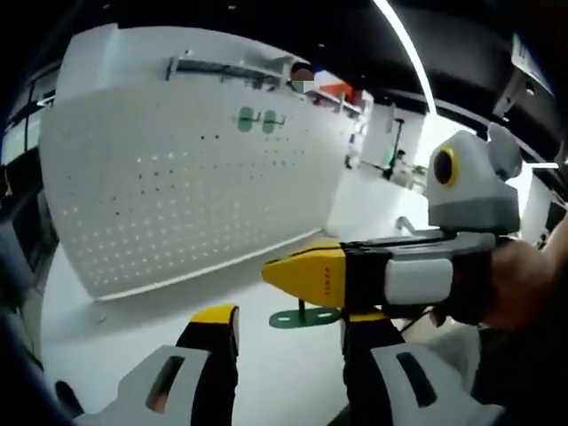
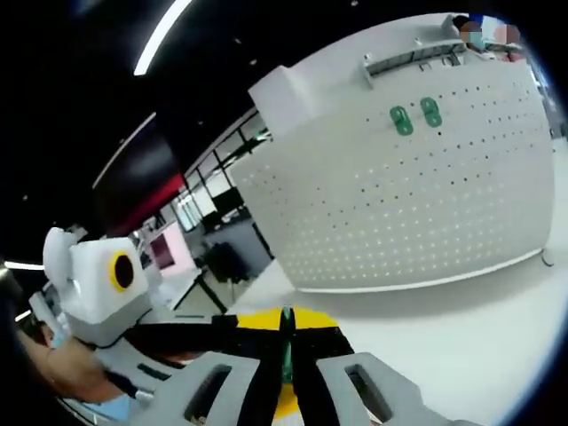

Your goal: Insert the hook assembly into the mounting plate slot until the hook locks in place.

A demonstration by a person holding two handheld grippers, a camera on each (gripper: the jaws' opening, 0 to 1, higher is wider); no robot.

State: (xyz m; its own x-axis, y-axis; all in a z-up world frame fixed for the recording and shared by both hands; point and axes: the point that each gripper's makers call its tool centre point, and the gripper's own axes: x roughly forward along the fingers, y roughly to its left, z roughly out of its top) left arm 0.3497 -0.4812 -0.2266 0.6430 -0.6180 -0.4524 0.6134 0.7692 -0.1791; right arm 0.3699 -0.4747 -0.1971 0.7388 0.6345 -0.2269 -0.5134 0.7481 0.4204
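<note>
The right claw pinched the small, stiff green hook; the left claw stood open, far from the pegboard.

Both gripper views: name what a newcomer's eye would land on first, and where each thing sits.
The big white pegboard stands upright at the back of the white table, with two green hooks already mounted high on it. Nearer, in the left gripper view, the right gripper reaches in from the right with yellow-tipped jaws pinched on a green hook above the table. In the right gripper view that hook shows as a thin green strip between the shut jaws.
</note>
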